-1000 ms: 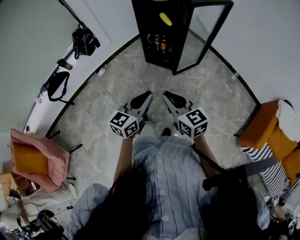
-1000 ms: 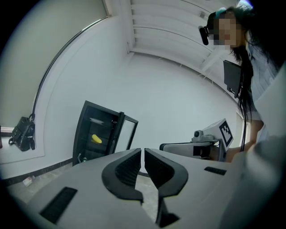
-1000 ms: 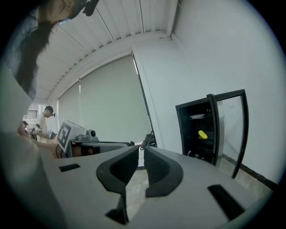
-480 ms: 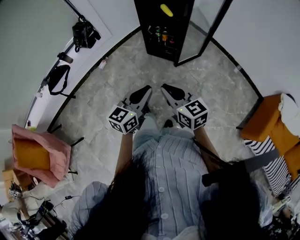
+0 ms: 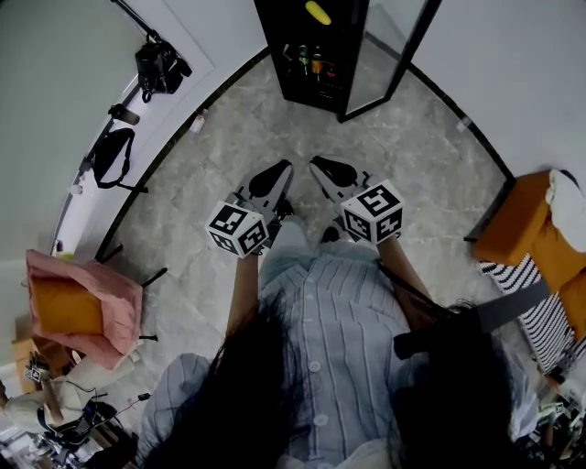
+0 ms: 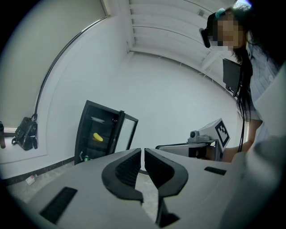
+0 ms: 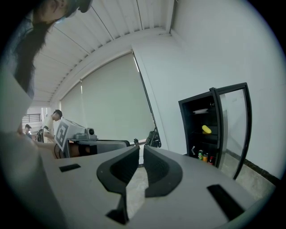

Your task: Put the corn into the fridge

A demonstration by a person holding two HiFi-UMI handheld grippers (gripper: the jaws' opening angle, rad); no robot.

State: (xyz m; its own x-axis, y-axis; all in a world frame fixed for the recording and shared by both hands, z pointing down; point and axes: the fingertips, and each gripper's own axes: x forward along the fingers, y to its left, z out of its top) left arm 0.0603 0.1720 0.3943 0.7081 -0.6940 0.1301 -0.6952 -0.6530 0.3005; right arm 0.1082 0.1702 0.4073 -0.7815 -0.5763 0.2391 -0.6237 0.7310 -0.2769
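The yellow corn (image 5: 319, 13) lies on a shelf inside the black fridge (image 5: 302, 64), whose glass door (image 5: 394, 50) stands open; it also shows as corn (image 6: 98, 137) in the left gripper view and corn (image 7: 206, 129) in the right gripper view. Both grippers hang in front of the person's chest, well short of the fridge. My left gripper (image 5: 279, 171) is shut and holds nothing, seen close as left gripper (image 6: 143, 154). My right gripper (image 5: 320, 167) is likewise shut and bare, seen close as right gripper (image 7: 141, 154).
Several drink cans (image 5: 311, 62) stand on a lower fridge shelf. A camera bag (image 5: 157, 66) and a black bag (image 5: 112, 158) hang on the left wall. A pink chair (image 5: 78, 307) stands at the left, an orange seat (image 5: 526, 243) at the right. Grey stone floor (image 5: 275, 128) lies between me and the fridge.
The view has shifted slightly, with the fridge sliding toward the top edge. Both grippers stay shut, side by side.
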